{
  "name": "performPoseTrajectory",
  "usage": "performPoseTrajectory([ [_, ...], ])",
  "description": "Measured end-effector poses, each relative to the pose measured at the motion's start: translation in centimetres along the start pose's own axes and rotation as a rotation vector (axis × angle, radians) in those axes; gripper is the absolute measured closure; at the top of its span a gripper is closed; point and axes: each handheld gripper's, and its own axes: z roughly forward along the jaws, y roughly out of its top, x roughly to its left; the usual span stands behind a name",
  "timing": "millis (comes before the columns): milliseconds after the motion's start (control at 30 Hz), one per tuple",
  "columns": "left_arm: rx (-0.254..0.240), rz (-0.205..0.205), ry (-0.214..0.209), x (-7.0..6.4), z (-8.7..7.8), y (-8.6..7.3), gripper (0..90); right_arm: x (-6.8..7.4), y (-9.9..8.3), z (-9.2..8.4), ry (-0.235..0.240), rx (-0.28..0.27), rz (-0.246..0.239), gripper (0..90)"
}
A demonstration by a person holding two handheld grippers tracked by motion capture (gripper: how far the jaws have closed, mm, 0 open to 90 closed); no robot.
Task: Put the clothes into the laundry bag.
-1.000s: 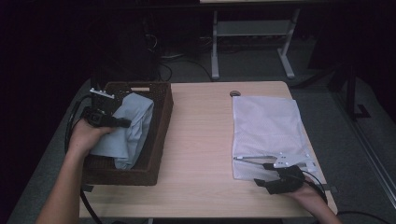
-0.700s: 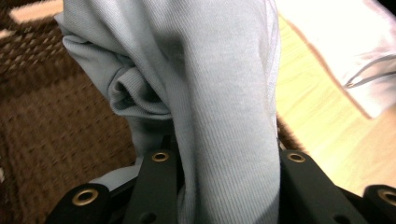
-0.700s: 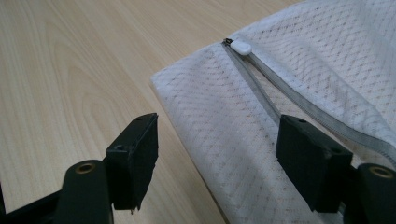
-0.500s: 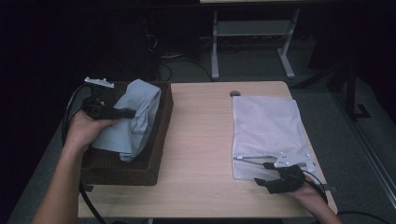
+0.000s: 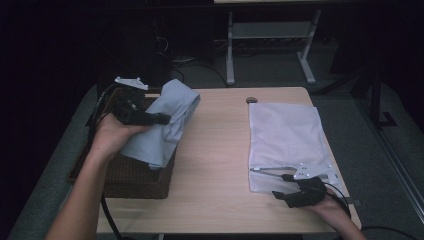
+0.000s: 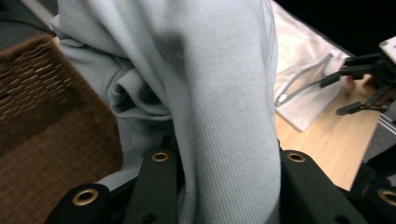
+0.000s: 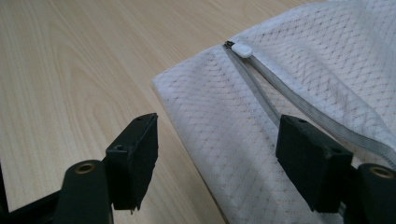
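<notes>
While a light-blue garment [image 5: 165, 122] is held up over the wicker basket [image 5: 135, 177] at the table's left edge, it is seen clamped in the left tool [image 5: 162, 119], with cloth bunched between the two jaws in the left gripper view [image 6: 224, 116]. Part of the garment hangs down against the basket's near right corner; its upper fold is raised above the rim and leans toward the middle of the table [image 5: 215, 165].

A white mesh laundry bag [image 5: 287, 137] is laid flat on the right half of the table. Its grey zipper runs along the near edge, and the white zipper pull [image 7: 242, 50] is noted at the end of the track, near the bag's corner. The right tool [image 5: 280, 176] is held with jaws wide apart, nothing between them, just beside the bag's near-left corner and the zipper.

Step judged in hand: the garment is being lifted out of the basket, presumably for transfer into the bag. Whether the zipper is open cannot be told with certainty.

Next move, as judged: the bag's mouth must be opened and held by the right tool, and the garment carried across the bare table to it.
</notes>
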Motion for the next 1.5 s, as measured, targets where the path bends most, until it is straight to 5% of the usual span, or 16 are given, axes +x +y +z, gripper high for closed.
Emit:
performPoseTrajectory([
  [267,0.01,0.056,-0.036,-2.8,2.0,2.2,69.6,0.0,0.0,-0.1,0.002,0.0,-0.003,29.0],
  [767,0.015,0.086,-0.146,-6.1,6.8,4.1,69.6,0.0,0.0,-0.3,0.001,-0.006,-0.01,29.0],
  [900,0.027,0.073,-0.16,-6.5,8.5,3.5,69.6,-0.1,-0.1,-0.4,0.0,-0.009,-0.012,29.0],
  [1200,0.088,0.041,-0.094,-6.6,11.7,0.8,69.6,0.0,-0.1,-0.5,0.003,-0.015,-0.015,29.0],
  [1500,0.139,-0.007,-0.117,-7.0,15.9,-2.3,69.5,0.0,0.0,-0.6,0.02,-0.024,-0.014,29.0],
])
